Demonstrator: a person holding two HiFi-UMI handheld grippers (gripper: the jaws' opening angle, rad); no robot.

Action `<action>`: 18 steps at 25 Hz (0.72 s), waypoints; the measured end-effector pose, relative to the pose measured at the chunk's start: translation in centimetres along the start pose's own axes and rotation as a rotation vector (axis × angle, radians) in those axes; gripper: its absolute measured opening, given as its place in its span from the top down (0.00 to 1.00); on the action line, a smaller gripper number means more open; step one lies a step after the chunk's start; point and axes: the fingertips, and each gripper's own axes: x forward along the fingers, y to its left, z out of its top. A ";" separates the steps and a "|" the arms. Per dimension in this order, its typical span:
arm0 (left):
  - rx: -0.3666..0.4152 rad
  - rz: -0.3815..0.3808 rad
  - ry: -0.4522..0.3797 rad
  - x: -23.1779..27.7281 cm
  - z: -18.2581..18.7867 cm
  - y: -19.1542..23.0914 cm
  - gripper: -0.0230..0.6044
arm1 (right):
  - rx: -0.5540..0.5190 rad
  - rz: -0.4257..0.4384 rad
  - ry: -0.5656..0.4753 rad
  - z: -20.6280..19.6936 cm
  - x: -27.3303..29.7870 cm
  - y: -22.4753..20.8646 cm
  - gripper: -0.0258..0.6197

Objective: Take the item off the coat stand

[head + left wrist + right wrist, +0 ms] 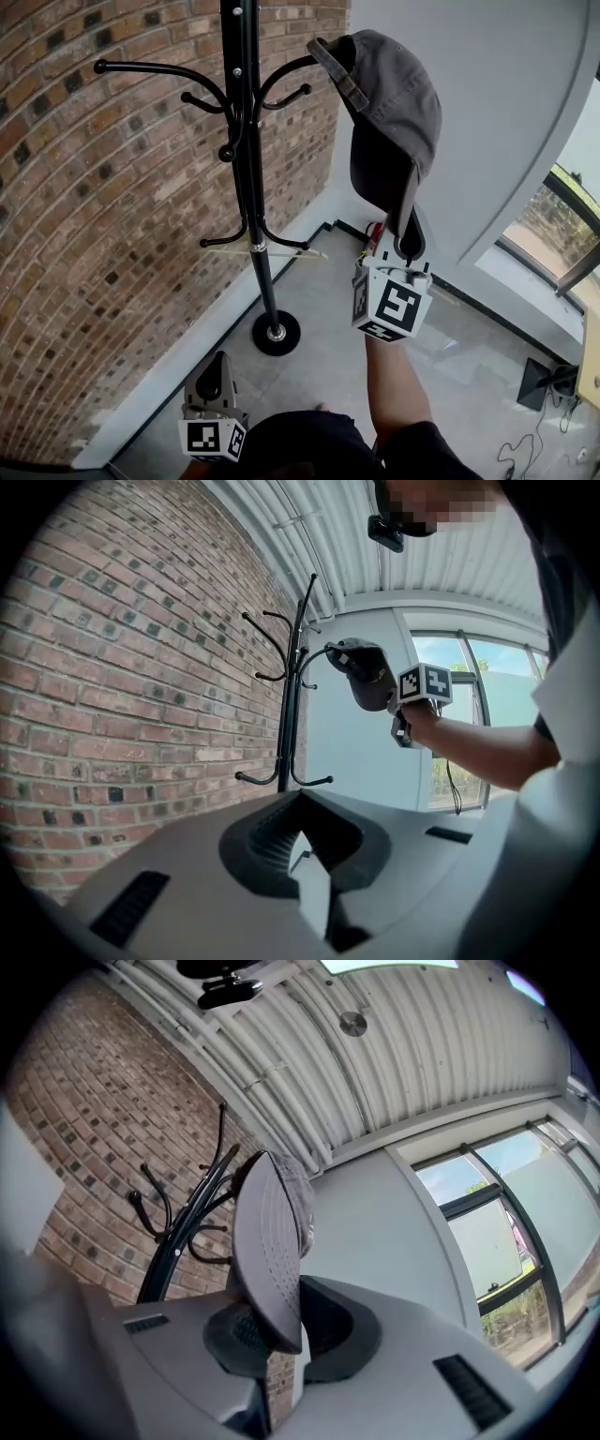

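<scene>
Grey fabric cap [398, 103] hanging by its back band from an upper hook [286, 73] of the black coat stand [248, 187] — long axis near vertical, brim lowermost. The right gripper [405, 246], directly below, has its jaws clamped on the brim edge; the hook lies up and to its left. The left gripper [212, 367], jaws together on nothing, sits low and well apart. Count: one cap, one stand, two grippers — only the right engaged.

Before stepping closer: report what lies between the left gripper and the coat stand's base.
Only bare grey floor lies between left gripper and coat stand's base, as the head view shows.
</scene>
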 end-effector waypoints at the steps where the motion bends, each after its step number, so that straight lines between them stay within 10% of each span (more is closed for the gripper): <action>1: -0.001 -0.004 -0.001 -0.1 0.0 -0.1 0.92 | 0.017 -0.003 -0.013 0.8 0.1 -0.3 0.91; 18: -0.083 -0.099 0.003 -1.7 -1.8 -1.0 0.92 | 0.153 -0.135 -0.145 12.3 -1.7 -9.9 0.91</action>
